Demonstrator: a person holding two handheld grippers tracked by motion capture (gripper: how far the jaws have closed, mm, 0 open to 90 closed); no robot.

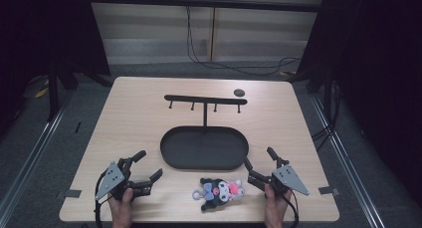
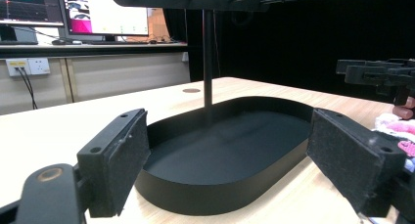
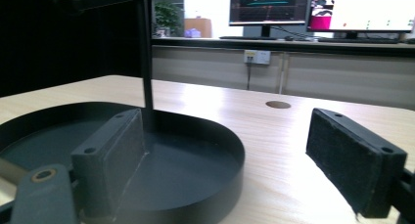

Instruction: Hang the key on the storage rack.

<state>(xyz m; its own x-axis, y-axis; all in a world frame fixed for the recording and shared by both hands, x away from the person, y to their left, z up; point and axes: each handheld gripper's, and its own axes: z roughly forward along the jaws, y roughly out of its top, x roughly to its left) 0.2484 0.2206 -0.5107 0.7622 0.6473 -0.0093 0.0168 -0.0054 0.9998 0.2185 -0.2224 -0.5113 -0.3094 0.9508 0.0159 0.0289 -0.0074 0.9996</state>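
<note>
A black oval tray (image 1: 171,158) sits mid-table with a thin post rising from it to a hook bar (image 1: 205,99). A small black, pink and white plush toy (image 1: 219,190) lies on the table just in front of the tray. My left gripper (image 1: 149,166) rests at the front left, open and empty, jaws aimed at the tray (image 2: 215,185). My right gripper (image 1: 260,158) rests at the front right, open with nothing between its pads (image 3: 115,160). The left gripper view has the toy's pink edge (image 2: 394,126) at its right, with the right gripper (image 2: 381,77) beyond.
A round dark hole (image 1: 239,92) marks the far right of the light wooden tabletop (image 1: 134,118). Cables run over the floor beyond the table. Metal rails flank both sides. Monitors (image 3: 274,6) stand on a bench behind.
</note>
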